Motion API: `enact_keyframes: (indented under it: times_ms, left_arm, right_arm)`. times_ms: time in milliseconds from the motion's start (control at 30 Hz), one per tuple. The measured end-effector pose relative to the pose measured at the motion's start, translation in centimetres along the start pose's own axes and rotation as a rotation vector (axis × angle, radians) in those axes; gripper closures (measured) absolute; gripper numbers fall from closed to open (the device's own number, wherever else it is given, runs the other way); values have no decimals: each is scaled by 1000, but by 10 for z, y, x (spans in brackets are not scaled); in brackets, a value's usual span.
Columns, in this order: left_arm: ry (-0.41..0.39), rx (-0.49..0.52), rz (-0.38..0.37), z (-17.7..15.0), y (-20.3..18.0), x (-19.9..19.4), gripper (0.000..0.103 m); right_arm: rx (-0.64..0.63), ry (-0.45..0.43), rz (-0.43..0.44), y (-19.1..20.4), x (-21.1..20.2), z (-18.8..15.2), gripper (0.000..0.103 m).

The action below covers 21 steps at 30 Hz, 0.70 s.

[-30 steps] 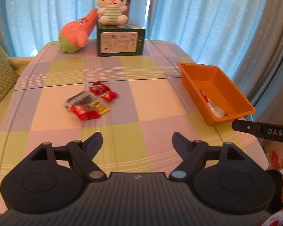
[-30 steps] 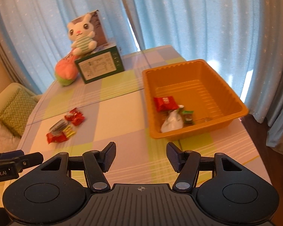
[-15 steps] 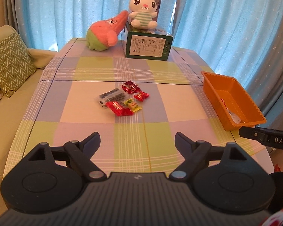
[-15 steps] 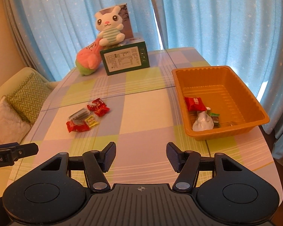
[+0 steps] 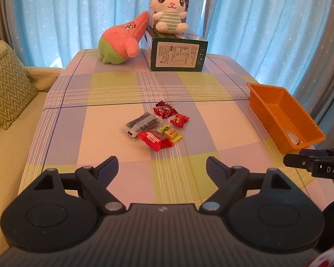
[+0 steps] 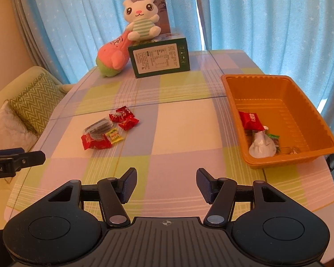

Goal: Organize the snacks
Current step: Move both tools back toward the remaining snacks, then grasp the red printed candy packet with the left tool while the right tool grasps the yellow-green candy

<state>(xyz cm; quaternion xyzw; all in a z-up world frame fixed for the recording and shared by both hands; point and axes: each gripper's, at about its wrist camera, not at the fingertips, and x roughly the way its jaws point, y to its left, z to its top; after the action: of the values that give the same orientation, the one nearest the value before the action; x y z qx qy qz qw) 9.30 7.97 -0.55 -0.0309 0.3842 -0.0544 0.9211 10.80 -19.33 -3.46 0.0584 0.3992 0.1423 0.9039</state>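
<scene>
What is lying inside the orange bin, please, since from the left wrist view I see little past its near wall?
Observer: In the right wrist view the orange bin holds a red packet with a white pouch in front of it.
Operator: Is there anything else in there?
Observer: Yes, a small green-edged wrapper lies beside the pouch, and the far half of the floor is bare.
Operator: Thank you. Is the right gripper carrying a snack?
Observer: No, the right gripper stands open over the tablecloth with nothing between its fingers.
</scene>
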Motion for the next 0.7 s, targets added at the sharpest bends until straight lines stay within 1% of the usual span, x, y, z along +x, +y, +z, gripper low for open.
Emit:
enact_keyframes:
  times_ms: [67, 133, 200, 367, 467, 567, 633, 700]
  left_arm:
    - [5, 35, -14, 4, 3, 13, 20]
    - [14, 86, -29, 9, 5, 28, 25]
    - [20, 135, -52, 13, 6, 43, 28]
    - [34, 248, -87, 23, 8, 82, 32]
    - [51, 317, -113, 29, 7, 106, 36]
    - [79, 371, -128, 33, 6, 129, 45]
    - [103, 385, -141, 35, 6, 143, 57]
    - [127, 399, -148, 35, 6, 156, 62]
  right_arm:
    - [-5, -5, 0, 2, 10, 3, 44]
    - [-15, -7, 0, 4, 21, 6, 44]
    - [-24, 4, 8, 6, 34, 10, 44]
    - [-16, 19, 4, 7, 65, 20, 44]
    - [-12, 32, 6, 8, 81, 24, 44]
    - [-16, 48, 5, 8, 97, 27, 44]
    - [-21, 57, 4, 8, 105, 29, 44]
    - [-26, 65, 1, 9, 111, 29, 44]
